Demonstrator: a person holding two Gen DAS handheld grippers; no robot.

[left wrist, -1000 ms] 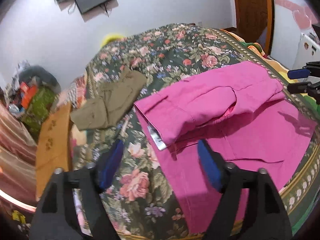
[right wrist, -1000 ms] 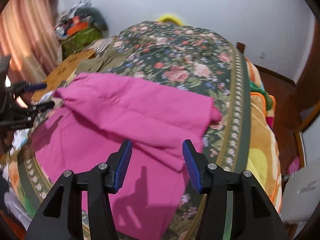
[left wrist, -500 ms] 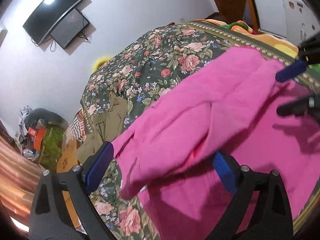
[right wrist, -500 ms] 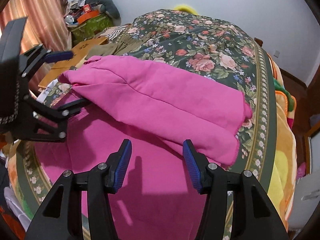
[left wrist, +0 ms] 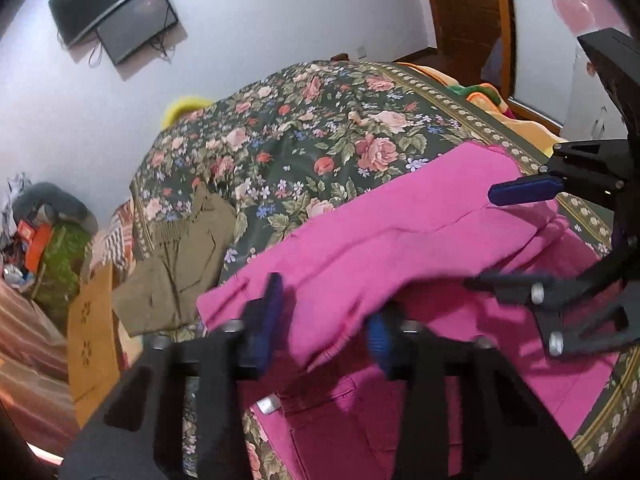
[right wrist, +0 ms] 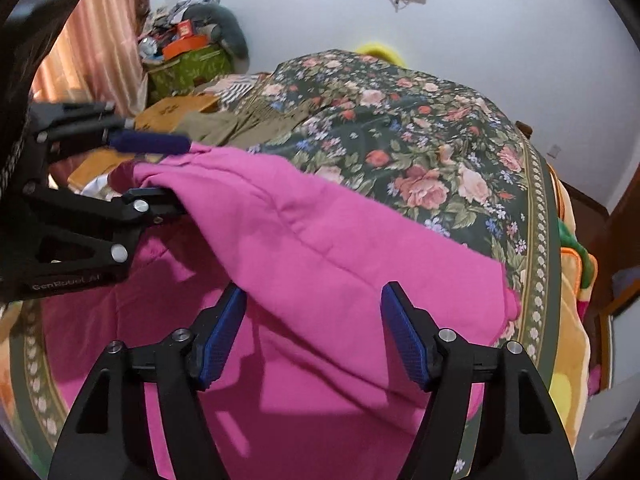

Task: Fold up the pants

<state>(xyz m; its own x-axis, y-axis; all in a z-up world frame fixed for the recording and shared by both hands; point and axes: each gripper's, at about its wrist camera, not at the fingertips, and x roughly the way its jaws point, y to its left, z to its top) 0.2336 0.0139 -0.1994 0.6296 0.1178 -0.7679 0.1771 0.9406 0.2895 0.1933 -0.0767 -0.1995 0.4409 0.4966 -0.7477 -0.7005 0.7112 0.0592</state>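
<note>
The pink pants are spread at the bed's near edge, a layer already doubled over. The left gripper is closing its jaws on that fold's corner, cloth between them. The right gripper is opening, jaws straddling the fold's edge without pinching, evidently so both ends can be carried together.

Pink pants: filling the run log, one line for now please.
left gripper: closing on pink pants | right gripper: opening, fold between
</note>
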